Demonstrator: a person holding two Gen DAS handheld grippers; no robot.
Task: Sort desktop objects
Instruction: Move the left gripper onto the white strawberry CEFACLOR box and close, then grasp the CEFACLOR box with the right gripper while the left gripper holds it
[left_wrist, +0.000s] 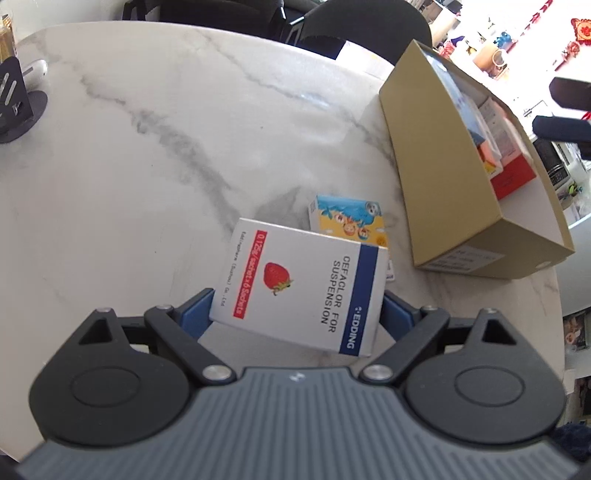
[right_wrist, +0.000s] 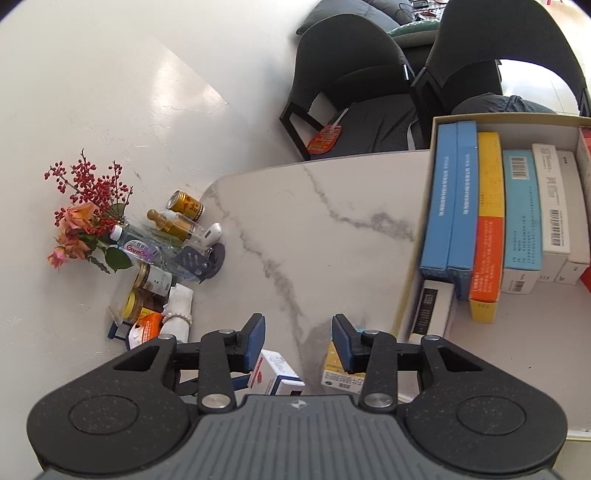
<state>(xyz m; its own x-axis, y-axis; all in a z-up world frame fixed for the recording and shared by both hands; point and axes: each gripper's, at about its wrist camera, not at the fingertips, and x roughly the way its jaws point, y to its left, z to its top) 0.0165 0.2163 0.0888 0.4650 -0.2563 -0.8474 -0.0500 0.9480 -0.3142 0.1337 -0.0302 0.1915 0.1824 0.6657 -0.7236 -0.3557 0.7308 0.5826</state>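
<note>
My left gripper (left_wrist: 295, 314) is shut on a white medicine box (left_wrist: 303, 284) with a strawberry picture and a blue stripe. Its blue pads press on the box's two sides and hold it tilted above the marble table (left_wrist: 147, 166). Behind it a small yellow and blue cartoon box (left_wrist: 351, 218) lies on the table. In the right wrist view my right gripper (right_wrist: 299, 343) stands open above the table with nothing between its fingers. The white box (right_wrist: 277, 373) and the yellow box (right_wrist: 340, 373) show below it.
A tan cardboard box (left_wrist: 443, 166) on the right holds several medicine boxes on edge, its rim (right_wrist: 413, 251) close to my right gripper. Small bottles (right_wrist: 177, 221), flowers (right_wrist: 85, 221) and a black stand (left_wrist: 14, 103) crowd the table's far left. Black chairs (right_wrist: 351, 85) stand beyond.
</note>
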